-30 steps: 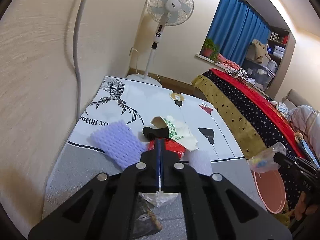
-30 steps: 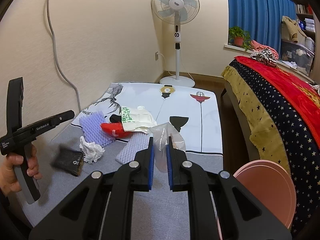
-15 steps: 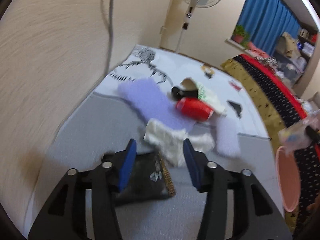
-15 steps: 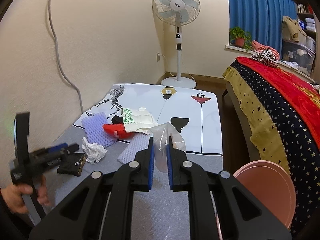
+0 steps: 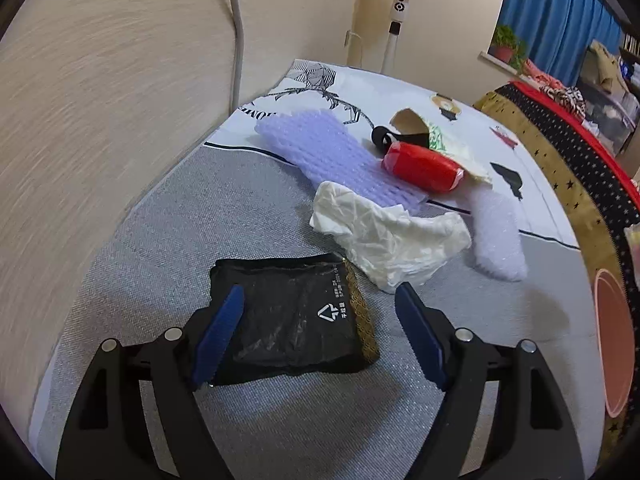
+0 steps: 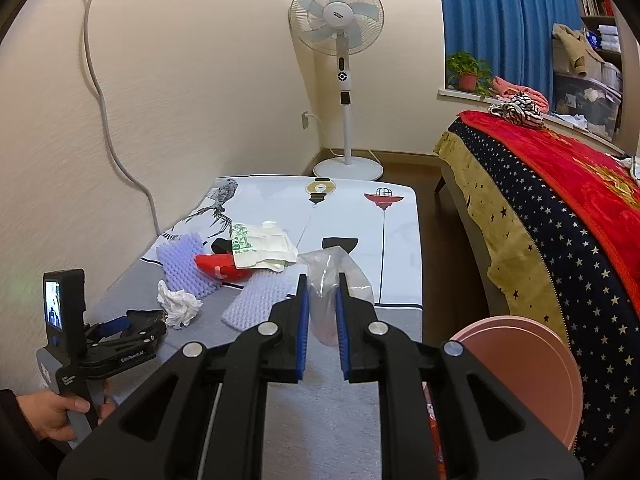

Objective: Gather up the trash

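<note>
Left wrist view: the left tongs (image 5: pixel 320 312) hang just above a flat black wrapper (image 5: pixel 292 316) on the grey tabletop (image 5: pixel 168 240), jaws opening with the packet lying between the blue pads and neither pad pressing on it. The wrapper's long side runs across the gap, so the grasp would likely close over its short edges. Beyond it lie a crumpled white tissue (image 5: pixel 388 236), a purple foam net (image 5: pixel 336 156) and a red packet (image 5: pixel 420 166).

Right wrist view: the right tongs (image 6: pixel 322 316) are closed almost fully on a clear plastic bag (image 6: pixel 332 276), held over the tabletop's right side beside a pink bin (image 6: pixel 536 368). The left tongs (image 6: pixel 136 324), gripped by a hand (image 6: pixel 52 416), are by far the nearer to the black wrapper (image 6: pixel 146 315). A cream wall, a standing fan (image 6: pixel 340 24), blue curtains (image 6: pixel 504 12) and a starred bedspread (image 6: pixel 560 216) frame the room.
</note>
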`<state>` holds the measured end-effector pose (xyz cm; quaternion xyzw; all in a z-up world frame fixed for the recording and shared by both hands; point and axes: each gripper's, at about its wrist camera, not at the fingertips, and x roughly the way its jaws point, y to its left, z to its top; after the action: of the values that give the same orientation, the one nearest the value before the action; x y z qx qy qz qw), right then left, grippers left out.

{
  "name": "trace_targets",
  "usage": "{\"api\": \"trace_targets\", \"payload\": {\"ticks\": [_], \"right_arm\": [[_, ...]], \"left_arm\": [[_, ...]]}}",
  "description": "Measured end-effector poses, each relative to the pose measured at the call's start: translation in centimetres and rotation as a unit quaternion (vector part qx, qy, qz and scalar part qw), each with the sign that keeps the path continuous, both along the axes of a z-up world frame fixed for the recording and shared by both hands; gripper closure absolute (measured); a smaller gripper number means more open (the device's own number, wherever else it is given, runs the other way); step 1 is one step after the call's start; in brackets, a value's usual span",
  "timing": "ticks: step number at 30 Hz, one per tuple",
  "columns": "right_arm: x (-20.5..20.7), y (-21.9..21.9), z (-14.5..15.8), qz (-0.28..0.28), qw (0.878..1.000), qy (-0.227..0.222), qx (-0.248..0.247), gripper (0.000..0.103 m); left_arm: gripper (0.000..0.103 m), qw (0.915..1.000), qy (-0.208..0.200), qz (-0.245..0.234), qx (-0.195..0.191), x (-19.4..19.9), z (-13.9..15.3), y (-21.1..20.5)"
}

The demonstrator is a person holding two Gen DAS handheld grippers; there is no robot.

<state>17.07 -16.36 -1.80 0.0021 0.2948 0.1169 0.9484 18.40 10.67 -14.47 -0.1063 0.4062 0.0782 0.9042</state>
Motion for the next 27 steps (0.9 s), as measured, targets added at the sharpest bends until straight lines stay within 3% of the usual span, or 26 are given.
{"api": "trace_targets", "payload": {"ticks": [6,9,12,17,19,20,22,27], "right_arm": [[0.1,0.3,-0.1,0.005,1.0,0.001,-0.003,0.089],[0.0,0.6,-0.2,0.009,1.0,0.002,-0.008,0.089],[0.1,0.6,-0.3,0.009,1.0,0.004,-0.01,0.089],[0.1,0.7,-0.3,0.008,1.0,0.003,-0.009,0.089],[0.1,0.8,-0.3,0.01,1.0,0.002,-0.009,0.089],[0.0,0.9,-0.2,0.011,1.0,0.001,-0.01,0.089],[0.0,0.8,-0.2,0.012,1.0,-0.001,-0.011,0.089],[0.0,0.5,-0.1,0.008,1.0,-0.001,-0.007,0.089]], "left_arm": [[0.022,0.9978,0.039,0.044,0.029,1.1,-0.8,0.6],[0.021,0.9961,0.051,0.046,0.054,1.4,-1.0,0.0],[0.022,0.9964,0.05,0.045,0.051,1.4,-1.0,0.1],[0.045,0.9975,0.03,-0.003,0.064,1.3,-0.5,-0.8],[0.07,0.999,-0.001,-0.012,0.043,0.9,0.3,-0.3],[0.102,0.999,-0.009,-0.006,0.043,0.9,0.7,0.0],[0.099,0.9999,-0.007,-0.005,0.01,1.1,0.8,1.0],[0.1,0.9994,-0.027,-0.006,0.022,0.8,1.4,0.8]]}}
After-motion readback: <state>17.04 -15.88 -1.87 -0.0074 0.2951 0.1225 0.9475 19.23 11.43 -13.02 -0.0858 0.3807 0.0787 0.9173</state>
